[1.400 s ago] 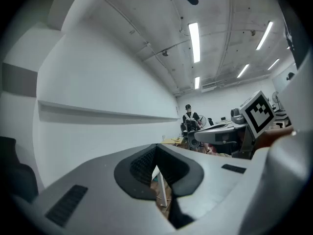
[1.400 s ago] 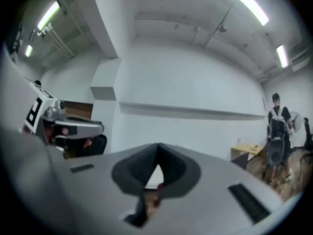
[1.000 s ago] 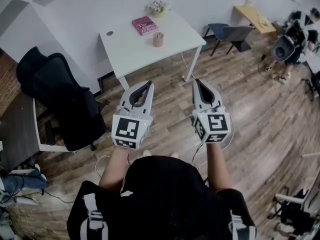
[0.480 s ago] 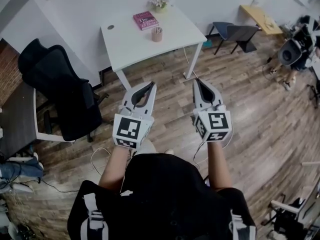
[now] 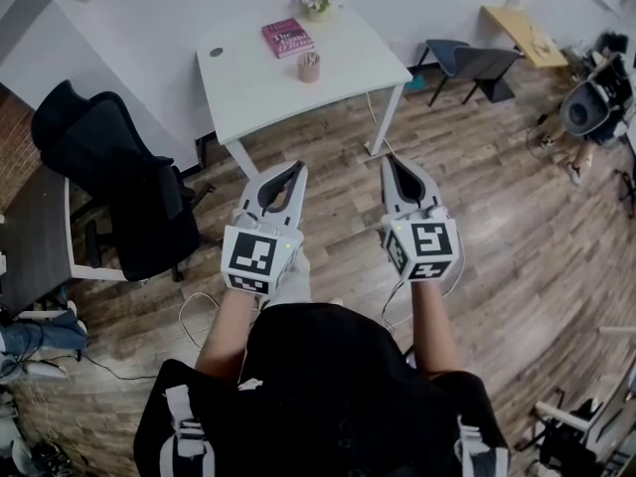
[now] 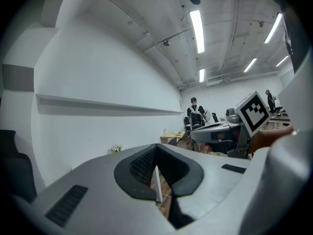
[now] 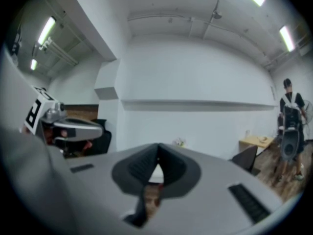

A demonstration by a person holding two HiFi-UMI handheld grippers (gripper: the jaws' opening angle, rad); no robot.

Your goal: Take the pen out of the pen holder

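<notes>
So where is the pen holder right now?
In the head view, the pen holder stands on the white table at top centre, just right of the pink book, with the small flowers further back.

White rectangular table (image 5: pixel 260 79) against plain white wall (image 5: pixel 139 8); brown wood-plank floor (image 5: pixel 517 192); black office chair (image 5: pixel 111 189) left; fluorescent ceiling strip lights (image 6: pixel 197 24) on.

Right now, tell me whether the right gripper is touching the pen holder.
Apart. The head view shows the right gripper over the wooden floor, short of the white table where the pen holder stands.
</notes>
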